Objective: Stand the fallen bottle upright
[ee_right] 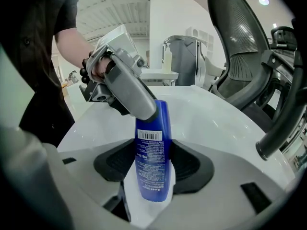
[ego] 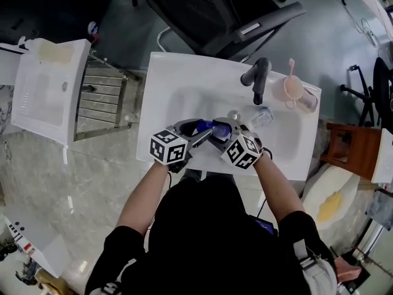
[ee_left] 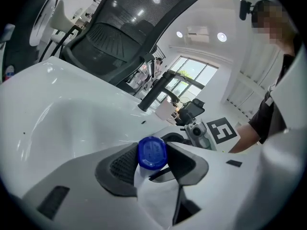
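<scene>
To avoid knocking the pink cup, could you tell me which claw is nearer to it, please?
Right. Both claws grip the blue bottle, but the right claw lies on the pink cup's side of it and the left claw on the far side.

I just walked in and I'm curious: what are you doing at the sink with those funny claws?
A person holds a gripper in each hand over the white sink. The right gripper is clamped on the body of the blue bottle, and the left gripper grips its cap. Both hold the bottle, and it is not yet standing on the sink.
</scene>
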Demonstrator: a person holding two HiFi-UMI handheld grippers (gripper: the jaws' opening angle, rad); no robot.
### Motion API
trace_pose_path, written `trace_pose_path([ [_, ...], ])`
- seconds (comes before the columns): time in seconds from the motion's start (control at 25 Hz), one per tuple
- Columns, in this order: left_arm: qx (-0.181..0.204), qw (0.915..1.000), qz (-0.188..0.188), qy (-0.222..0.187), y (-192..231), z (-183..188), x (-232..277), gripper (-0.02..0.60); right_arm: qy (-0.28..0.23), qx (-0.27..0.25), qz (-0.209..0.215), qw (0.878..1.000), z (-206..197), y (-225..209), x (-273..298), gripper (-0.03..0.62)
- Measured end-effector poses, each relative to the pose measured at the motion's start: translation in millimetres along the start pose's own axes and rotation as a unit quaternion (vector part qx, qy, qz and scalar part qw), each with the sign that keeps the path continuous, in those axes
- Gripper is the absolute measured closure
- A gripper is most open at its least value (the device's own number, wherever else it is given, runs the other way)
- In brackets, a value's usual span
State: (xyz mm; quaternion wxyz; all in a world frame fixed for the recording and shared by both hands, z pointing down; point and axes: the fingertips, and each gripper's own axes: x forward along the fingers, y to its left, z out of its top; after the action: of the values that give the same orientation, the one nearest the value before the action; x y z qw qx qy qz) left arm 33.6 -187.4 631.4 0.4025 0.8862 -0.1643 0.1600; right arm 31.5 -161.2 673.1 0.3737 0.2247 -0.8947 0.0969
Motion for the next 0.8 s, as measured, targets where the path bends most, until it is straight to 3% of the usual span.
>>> trace_pose_path([
  [0.28,0.032,0.9985,0.009,-0.043,-11.6,35.3,-13.8,0.388,-0.034,-0.003,-0.030,0.999,30.7,-15.0,-15.2,0.345],
  [0.52,0.100,0.9930,0.022,-0.057,-24.1,84.9,-28.2,0.390,-0.070,-0.010,-0.081,0.994,73.0,-41.8,-31.5,0.344],
  [0.8,0.174,0.9811,0.050,-0.069,-28.5,145.2,-40.8,0.391,-0.097,-0.042,-0.155,0.982,108.8,-73.0,-46.7,0.338],
])
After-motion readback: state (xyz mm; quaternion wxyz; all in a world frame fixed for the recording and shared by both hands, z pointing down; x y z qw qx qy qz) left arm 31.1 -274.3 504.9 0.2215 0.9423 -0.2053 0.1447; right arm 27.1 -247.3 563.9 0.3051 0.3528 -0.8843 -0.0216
